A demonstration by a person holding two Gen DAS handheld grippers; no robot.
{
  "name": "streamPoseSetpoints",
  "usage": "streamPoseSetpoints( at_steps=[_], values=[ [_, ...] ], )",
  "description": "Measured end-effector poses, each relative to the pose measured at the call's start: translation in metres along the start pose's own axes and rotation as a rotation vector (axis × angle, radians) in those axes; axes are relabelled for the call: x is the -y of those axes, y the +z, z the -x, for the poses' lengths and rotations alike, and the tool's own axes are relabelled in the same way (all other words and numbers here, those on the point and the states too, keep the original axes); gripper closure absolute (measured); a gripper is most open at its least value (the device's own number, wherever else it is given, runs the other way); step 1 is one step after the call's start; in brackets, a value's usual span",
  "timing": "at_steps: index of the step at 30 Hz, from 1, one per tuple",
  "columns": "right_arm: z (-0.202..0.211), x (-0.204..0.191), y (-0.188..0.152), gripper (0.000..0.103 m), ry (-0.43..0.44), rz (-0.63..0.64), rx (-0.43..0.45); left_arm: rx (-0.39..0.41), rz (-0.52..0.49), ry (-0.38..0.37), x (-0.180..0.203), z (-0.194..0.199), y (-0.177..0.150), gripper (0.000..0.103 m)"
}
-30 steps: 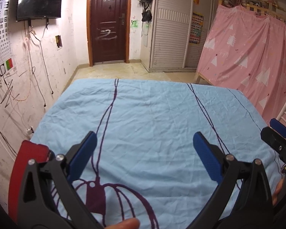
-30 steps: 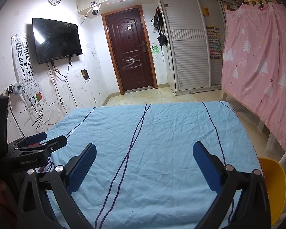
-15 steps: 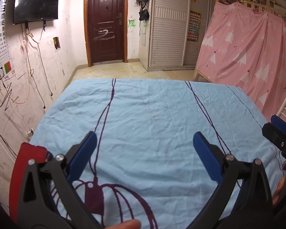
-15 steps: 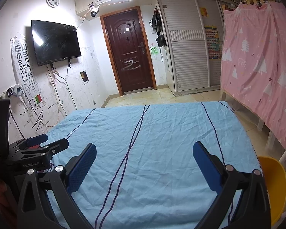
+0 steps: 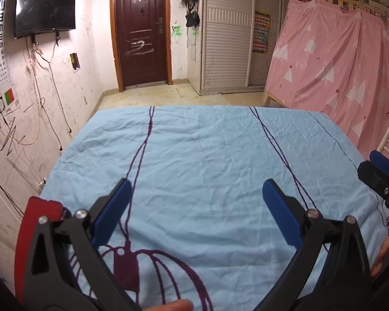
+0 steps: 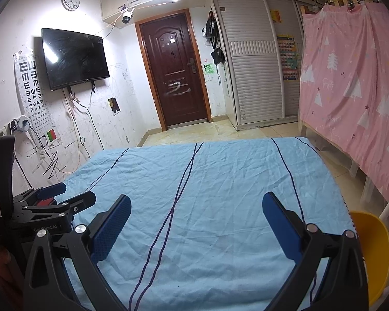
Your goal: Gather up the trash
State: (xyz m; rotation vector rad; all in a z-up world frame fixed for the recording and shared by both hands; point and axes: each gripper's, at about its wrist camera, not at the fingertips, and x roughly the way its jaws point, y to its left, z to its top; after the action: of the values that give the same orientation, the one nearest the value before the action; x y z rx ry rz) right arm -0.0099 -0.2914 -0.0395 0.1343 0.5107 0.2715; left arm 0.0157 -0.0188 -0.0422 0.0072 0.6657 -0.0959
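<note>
My left gripper (image 5: 195, 197) is open and empty, held above the near part of a light blue sheet (image 5: 207, 160) with dark purple lines. My right gripper (image 6: 195, 213) is also open and empty above the same sheet (image 6: 220, 181). The left gripper shows at the left edge of the right wrist view (image 6: 64, 194), and the right gripper shows at the right edge of the left wrist view (image 5: 378, 171). No trash item shows on the sheet in either view.
A yellow bin (image 6: 370, 248) stands off the sheet's right side. A pink curtain (image 6: 350, 108) hangs on the right. A scribbled wall with cables (image 5: 26, 119) borders the left. A brown door (image 6: 176, 77) and white wardrobe (image 6: 256, 77) stand beyond the tiled floor.
Both grippers have tilted slightly upward, so more of the door and walls shows. Both stay open and empty.
</note>
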Motion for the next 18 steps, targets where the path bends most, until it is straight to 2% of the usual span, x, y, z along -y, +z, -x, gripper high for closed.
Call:
streamPoseSetpoints(
  at_steps=[18],
  values=[
    [0.0009,0.0009,-0.0003,0.009,0.0,0.0,0.001,-0.003,-0.013,0.001,-0.0013,-0.0005,0.0,0.006]
  ],
)
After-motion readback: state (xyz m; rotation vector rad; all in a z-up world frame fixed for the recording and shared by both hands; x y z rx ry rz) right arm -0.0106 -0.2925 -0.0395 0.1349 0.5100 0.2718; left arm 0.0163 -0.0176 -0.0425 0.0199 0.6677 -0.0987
